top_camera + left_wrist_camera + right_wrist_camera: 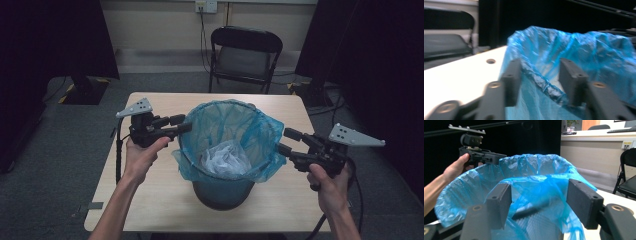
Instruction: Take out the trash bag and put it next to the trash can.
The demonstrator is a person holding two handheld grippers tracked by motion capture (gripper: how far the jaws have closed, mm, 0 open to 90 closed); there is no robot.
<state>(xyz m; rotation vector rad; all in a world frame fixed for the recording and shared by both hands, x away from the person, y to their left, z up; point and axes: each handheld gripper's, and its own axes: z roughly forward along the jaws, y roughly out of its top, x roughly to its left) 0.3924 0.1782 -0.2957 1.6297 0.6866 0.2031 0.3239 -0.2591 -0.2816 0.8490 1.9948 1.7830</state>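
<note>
1. Bin (222,192) stood mid-table (150,200), slightly toward the near edge, upright, lined with a blue bag (260,130) folded out over its rim.
2. White crumpled plastic (225,159) lay inside the bag, low in the bin.
3. Left gripper (184,124) held at the bag's left rim, pointing right; jaws apart, straddling the rolled edge of the bag (541,80). In the left gripper view the film ran between the two pads; no pad seen pressing on it, picture blurred.
4. Right gripper (288,141) held at the bag's right rim, pointing left and slightly far; jaws apart.
5. In the right gripper view, a fold of the bag (536,187) stretched across the gap between the pads, reaching both inner faces; firm clamping not clear, pads wide.
6. Left gripper (496,157) also seen from the right gripper's camera, across the bin at the far rim of the bag, with the hand (455,168) behind it.
7. Folding chair (245,55) stood beyond the table's far edge, well apart from the bin.
</note>
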